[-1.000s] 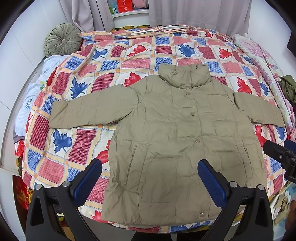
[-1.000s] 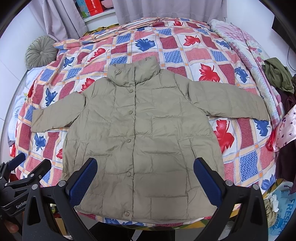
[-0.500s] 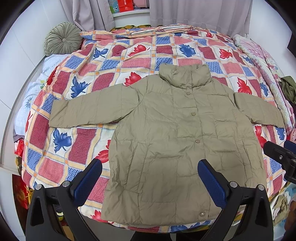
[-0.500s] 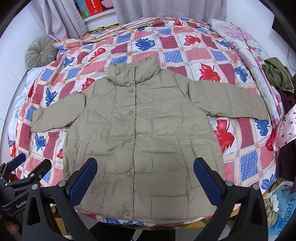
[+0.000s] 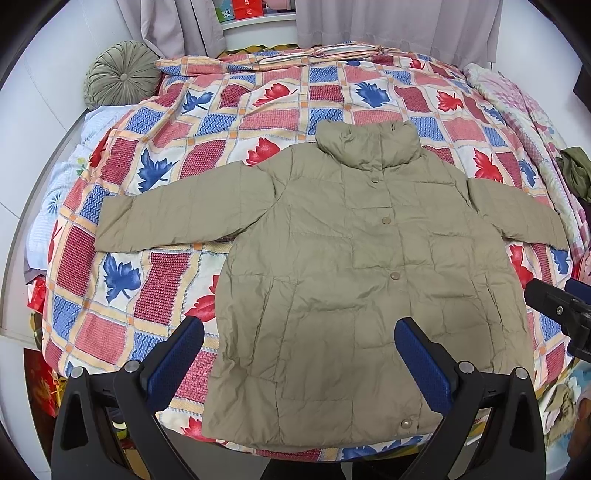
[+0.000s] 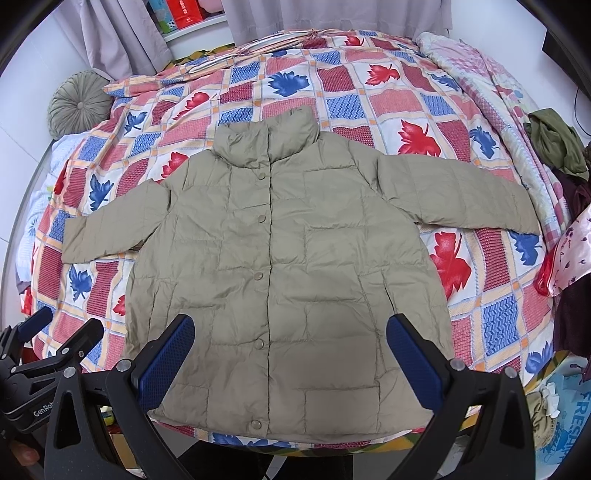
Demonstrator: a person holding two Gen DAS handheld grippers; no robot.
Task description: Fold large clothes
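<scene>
A khaki quilted puffer jacket (image 5: 351, 280) (image 6: 280, 266) lies flat and buttoned on the bed, collar away from me, both sleeves spread out to the sides. My left gripper (image 5: 299, 354) hovers open above the jacket's lower hem, nothing between its blue pads. My right gripper (image 6: 290, 350) is likewise open over the hem, holding nothing. The right gripper's tip shows at the right edge of the left wrist view, and the left gripper's tip at the lower left of the right wrist view.
The bed carries a patchwork quilt (image 5: 236, 122) (image 6: 369, 103) with red and blue leaves. A round green cushion (image 5: 122, 74) sits at the far left corner. A pile of clothes (image 6: 557, 155) lies along the bed's right side. Curtains (image 5: 388, 22) hang behind.
</scene>
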